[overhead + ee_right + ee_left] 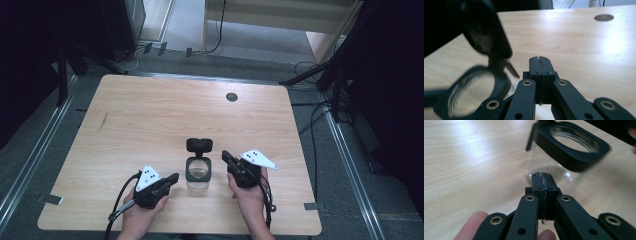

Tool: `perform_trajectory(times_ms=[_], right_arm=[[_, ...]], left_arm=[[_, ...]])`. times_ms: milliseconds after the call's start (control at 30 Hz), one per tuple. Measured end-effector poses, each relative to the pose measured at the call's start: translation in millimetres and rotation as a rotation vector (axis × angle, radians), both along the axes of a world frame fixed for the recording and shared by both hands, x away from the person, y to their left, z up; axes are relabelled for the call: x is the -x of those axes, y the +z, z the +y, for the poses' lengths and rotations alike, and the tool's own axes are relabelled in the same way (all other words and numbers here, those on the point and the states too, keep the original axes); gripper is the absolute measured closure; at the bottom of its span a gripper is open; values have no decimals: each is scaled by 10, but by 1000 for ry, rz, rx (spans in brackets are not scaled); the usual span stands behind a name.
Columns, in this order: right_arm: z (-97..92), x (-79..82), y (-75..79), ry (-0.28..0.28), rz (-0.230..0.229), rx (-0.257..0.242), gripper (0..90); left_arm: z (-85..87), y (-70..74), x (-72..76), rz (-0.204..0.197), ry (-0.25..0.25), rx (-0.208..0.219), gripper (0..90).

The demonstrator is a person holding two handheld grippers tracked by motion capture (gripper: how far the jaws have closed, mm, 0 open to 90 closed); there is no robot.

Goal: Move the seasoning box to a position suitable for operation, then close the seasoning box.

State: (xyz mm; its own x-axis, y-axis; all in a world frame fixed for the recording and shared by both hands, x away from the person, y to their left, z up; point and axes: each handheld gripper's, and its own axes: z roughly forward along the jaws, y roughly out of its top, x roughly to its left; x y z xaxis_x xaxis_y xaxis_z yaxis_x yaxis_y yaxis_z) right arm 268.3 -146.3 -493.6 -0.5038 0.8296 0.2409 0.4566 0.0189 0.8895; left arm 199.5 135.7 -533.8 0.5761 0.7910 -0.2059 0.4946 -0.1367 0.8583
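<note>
A clear glass jar (198,172) with a black square collar and a flipped-open black lid (199,145) stands near the table's front middle. In the left gripper view the jar (564,150) rises just beyond my left gripper (543,175), whose jaws are pressed together on nothing. From above, the left gripper (172,178) sits to the jar's left, held by a hand. My right gripper (225,155) is to the jar's right, also shut and empty. In the right gripper view the right gripper (539,60) points across the table, with the jar's collar (471,92) and raised lid (486,32) at lower left.
The wooden table (150,115) has a round cable hole (231,97) at the back middle, also seen as the hole (604,17) in the right gripper view. Dark stands and cables surround the table on the floor.
</note>
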Motion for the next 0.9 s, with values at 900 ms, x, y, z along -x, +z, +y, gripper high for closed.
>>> perform_trajectory(times_ms=[900], right_arm=[[535,-283,616,120,-61,55,900]], left_arm=[[-405,-85,-40,-37,-149,-19,900]])
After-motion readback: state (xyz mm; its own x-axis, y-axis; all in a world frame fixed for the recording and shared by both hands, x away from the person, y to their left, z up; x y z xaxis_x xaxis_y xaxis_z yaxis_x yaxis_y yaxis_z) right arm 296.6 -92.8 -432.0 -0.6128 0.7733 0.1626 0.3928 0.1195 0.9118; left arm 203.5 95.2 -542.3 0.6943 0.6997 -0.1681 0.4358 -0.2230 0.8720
